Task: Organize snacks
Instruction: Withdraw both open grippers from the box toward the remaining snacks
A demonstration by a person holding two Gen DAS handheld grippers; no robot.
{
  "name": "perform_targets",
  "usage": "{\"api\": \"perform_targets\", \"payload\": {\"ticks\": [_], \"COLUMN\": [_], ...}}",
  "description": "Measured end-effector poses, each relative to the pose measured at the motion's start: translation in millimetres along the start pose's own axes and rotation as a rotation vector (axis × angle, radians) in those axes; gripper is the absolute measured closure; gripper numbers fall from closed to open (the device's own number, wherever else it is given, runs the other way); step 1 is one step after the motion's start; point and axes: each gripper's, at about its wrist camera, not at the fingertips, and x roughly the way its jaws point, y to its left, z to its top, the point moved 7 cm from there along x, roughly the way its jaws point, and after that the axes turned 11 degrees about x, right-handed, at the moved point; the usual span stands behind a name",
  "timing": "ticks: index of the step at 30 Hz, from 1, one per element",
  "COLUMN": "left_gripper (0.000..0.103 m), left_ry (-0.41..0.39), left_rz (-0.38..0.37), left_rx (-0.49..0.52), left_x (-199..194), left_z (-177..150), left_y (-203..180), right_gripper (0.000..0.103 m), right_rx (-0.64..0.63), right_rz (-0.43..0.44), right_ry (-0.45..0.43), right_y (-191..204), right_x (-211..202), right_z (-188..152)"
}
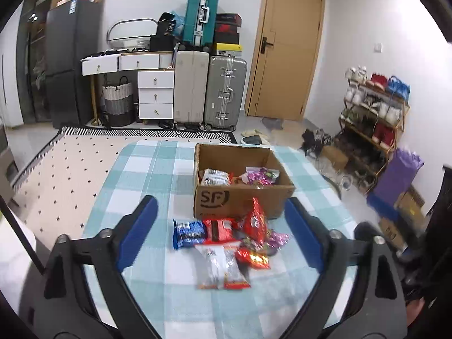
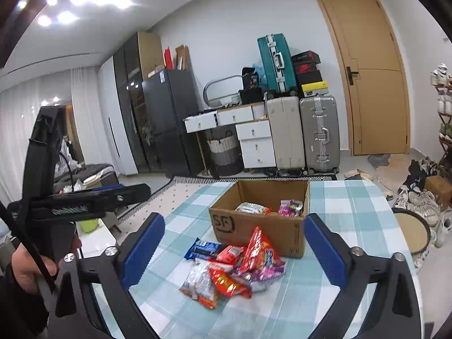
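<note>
Bright, even indoor light across both views. In the right wrist view a cluster of ceiling lights (image 2: 82,5) blows out to white glare at upper left. Soft, faint shadows sit under the snack packets (image 2: 234,268) on the tabletop (image 2: 353,203). Heavy fisheye bending here: the door (image 2: 370,73) curves, corners fall to black. In the left wrist view the red packet (image 1: 255,220) smears with motion blur, and the right edge near the purple bag (image 1: 398,175) goes soft

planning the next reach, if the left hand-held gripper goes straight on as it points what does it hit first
Probably the snack pile on the table, ahead of the cardboard box; the left hand-held gripper is open and empty, though depth is uncertain.
</note>
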Motion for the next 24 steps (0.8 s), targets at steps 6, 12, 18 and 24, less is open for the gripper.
{"api": "perform_targets", "payload": {"ticks": [6,12,18,24], "left_gripper": [0.001,0.001,0.001,0.001], "left_ry": [-0.031,-0.004,0.045,0.081], "left_rz": [0.04,0.04,0.049,0.015], "left_rx": [-0.016,-0.043,-0.032,-0.066], "left_x": [-32.1,-16.4,13.5,46.3], "left_z": [-38.9,-72.3,-105.6,-120.1], "left_y": [-2.4,5.4,8.6,13.3], "right_gripper": [0.001,0.001,0.001,0.001], "right_rx": [0.01,-0.014,0.032,0.082], "right_rz": [0.005,-0.036,-0.057,-0.081], "right_ry": [0.001,0.017,0.07,0.111], "right_y": [9.9,14.2,-1.1,-18.1], "right_x": [-13.0,-11.2,7.9,30.7], "right_z": [-31.8,-59.0,-79.1,-83.4]}}
